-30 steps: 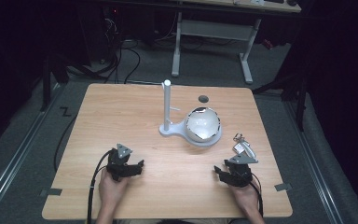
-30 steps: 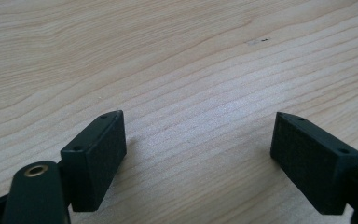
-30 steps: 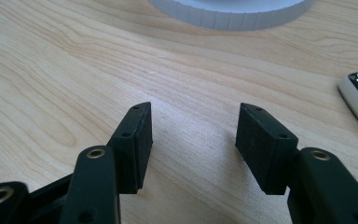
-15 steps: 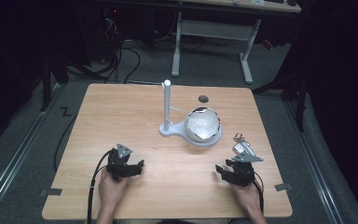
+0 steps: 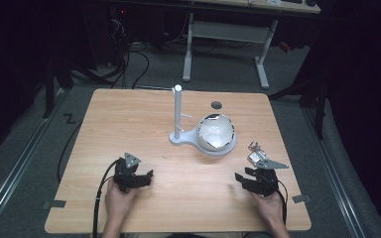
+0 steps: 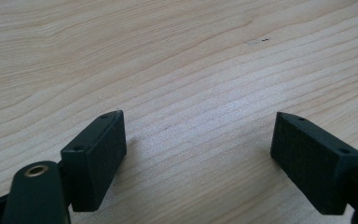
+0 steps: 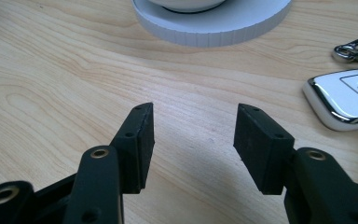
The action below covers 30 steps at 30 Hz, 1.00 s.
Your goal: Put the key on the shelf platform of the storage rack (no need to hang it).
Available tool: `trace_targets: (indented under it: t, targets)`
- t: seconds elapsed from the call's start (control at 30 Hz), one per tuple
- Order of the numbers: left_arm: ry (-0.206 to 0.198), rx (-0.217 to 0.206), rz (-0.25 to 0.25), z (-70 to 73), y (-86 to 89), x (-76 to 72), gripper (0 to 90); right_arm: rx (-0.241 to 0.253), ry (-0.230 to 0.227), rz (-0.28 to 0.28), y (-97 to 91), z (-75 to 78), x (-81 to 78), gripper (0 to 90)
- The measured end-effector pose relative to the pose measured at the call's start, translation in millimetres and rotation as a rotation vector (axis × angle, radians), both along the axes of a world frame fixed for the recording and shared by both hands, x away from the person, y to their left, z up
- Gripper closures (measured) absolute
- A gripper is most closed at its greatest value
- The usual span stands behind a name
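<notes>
A white and chrome car key fob [image 7: 345,100] with a metal ring [image 7: 349,49] lies on the wooden table [image 5: 144,124], also seen at the right as the fob [image 5: 256,156]. My right gripper [image 7: 193,135] rests just short of it and to its left, open; its jaws have just been closing a little, with nothing between them. In the high view the right gripper [image 5: 245,178] sits near the front right. My left gripper [image 6: 198,140] is open wide over bare wood, and the left gripper [image 5: 141,178] rests at the front left.
A white stand with a round base [image 7: 214,23], an upright post [image 5: 177,111] and a white bowl [image 5: 216,131] stands mid-table, just beyond the fob. A small dark round spot [image 5: 217,104] lies behind it. Desk legs and cables fill the floor beyond the table.
</notes>
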<state>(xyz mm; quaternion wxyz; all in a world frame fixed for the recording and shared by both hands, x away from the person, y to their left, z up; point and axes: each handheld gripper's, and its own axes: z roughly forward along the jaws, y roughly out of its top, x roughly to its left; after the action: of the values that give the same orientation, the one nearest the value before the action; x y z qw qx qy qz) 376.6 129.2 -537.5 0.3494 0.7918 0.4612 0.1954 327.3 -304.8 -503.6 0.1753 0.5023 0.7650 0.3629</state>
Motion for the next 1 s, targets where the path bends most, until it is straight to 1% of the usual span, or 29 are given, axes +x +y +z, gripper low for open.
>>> trace_targets:
  t: [0.17,0.23,0.3,0.33,0.4,0.43,0.53,0.63,0.83,0.87,1.0]
  targets:
    - [0.000,0.000,0.000,0.0,0.0,0.0,18.6,0.010,-0.009,0.003,-3.9,5.0,-0.5,50.2]
    - [0.000,0.001,-0.001,0.0,0.1,0.0,18.6,0.015,-0.024,0.002,-6.1,8.6,-0.6,51.6]
    - [0.000,0.001,-0.001,0.0,0.1,0.0,18.6,0.021,-0.020,-0.002,-6.4,9.6,-0.4,52.5]
    - [0.000,0.001,-0.001,0.0,0.1,0.0,18.6,0.007,-0.021,0.001,-7.2,10.2,1.0,54.0]
    - [0.000,0.001,-0.001,0.0,0.2,0.0,18.6,0.012,-0.005,-0.006,-8.2,10.6,2.3,55.8]
    - [0.000,0.001,-0.001,0.0,0.2,0.0,18.6,0.010,-0.007,-0.005,-8.7,10.5,2.8,56.4]
    - [0.000,0.000,-0.001,0.0,0.2,0.0,18.6,0.014,-0.005,-0.010,-9.5,11.0,2.7,57.2]
    - [0.000,0.000,-0.001,0.0,0.2,0.0,18.7,0.016,-0.014,-0.011,-10.5,12.6,2.5,57.3]
    - [0.001,0.000,-0.001,0.0,0.2,0.0,18.6,0.035,-0.035,-0.020,-17.3,22.8,5.4,57.6]
    - [0.000,0.000,-0.001,0.0,0.2,0.0,18.6,0.040,-0.032,-0.023,-18.5,23.9,6.1,57.7]
    - [0.001,0.000,-0.001,0.0,0.2,0.0,18.6,0.036,-0.041,-0.029,-22.7,27.4,10.1,58.4]
